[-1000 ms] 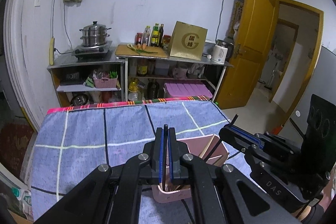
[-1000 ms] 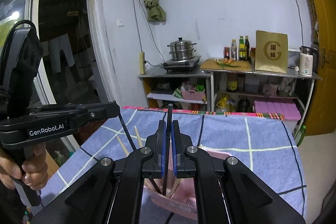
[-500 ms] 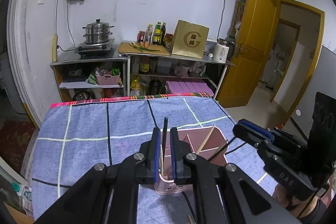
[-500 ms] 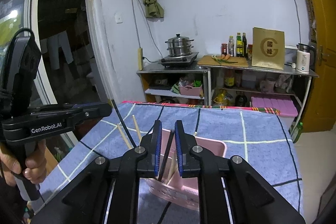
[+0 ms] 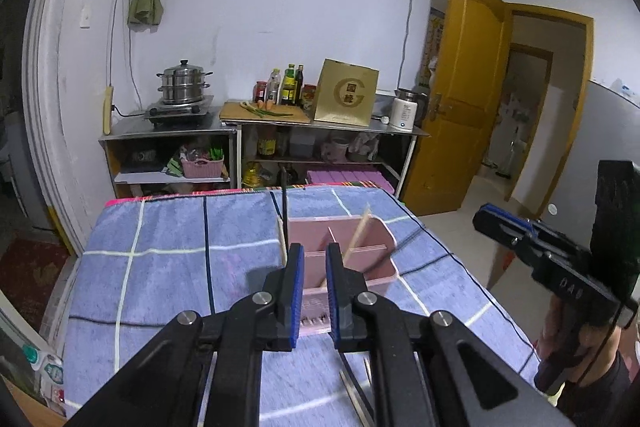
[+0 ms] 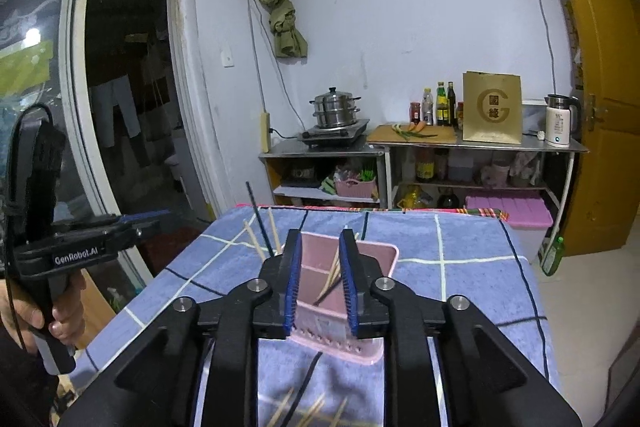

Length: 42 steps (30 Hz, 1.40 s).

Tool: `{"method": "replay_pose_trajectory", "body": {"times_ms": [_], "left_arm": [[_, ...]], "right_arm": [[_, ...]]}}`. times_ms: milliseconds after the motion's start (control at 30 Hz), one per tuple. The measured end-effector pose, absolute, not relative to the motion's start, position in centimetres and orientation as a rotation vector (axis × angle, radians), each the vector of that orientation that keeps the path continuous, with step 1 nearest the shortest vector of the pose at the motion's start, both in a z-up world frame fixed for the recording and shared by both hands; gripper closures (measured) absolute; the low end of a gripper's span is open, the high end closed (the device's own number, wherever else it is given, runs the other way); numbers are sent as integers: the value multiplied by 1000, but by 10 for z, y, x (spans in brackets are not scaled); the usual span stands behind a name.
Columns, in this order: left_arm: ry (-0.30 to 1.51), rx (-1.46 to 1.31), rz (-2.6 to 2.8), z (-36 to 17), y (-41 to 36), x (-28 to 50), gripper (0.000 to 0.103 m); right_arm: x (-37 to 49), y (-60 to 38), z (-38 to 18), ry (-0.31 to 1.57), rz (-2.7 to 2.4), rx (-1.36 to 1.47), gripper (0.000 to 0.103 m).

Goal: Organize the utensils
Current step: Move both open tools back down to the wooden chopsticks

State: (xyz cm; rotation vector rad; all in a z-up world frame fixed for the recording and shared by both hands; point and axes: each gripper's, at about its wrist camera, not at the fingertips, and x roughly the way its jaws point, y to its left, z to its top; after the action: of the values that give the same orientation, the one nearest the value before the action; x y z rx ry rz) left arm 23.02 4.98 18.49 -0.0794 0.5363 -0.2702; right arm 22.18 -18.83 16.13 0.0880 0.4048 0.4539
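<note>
So both grippers are hanging over the bench (image 5: 160,267), the one with the blue checked cloth, and neither is holding anything. The left gripper (image 5: 314,263) has its blue-padded fingers apart, with the pink utensil holder (image 5: 340,239) showing in the gap. Same deal for the right gripper (image 6: 320,255): fingers spread, empty, and the pink holder (image 6: 376,255) sitting right between them from that camera's angle.

The holder is divided into compartments. In the left view a black chopstick (image 5: 283,203) stands nearly upright at its left side with a pale wooden one beside it, and another wooden chopstick (image 5: 359,235) leans diagonally in a right-hand section. In the right view, more loose wooden chopsticks (image 6: 308,411) lie on the cloth down near the bottom edge, a bit blurry.
</note>
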Motion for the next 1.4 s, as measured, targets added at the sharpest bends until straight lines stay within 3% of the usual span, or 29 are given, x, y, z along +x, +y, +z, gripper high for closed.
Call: {"method": "replay_pose_trajectory", "body": {"times_ms": [600,1267,1400], "left_arm": [[613,-106,-308,101,33,149,93],[828,-62,-336,21,-3,192,92],[855,-72,-334,10,-4,202,84]], "right_arm": [[156,-199,90,546,425,64,78],[178,-202,14,754,399,69,78],[184,-199,6,783,399,61,78]]}}
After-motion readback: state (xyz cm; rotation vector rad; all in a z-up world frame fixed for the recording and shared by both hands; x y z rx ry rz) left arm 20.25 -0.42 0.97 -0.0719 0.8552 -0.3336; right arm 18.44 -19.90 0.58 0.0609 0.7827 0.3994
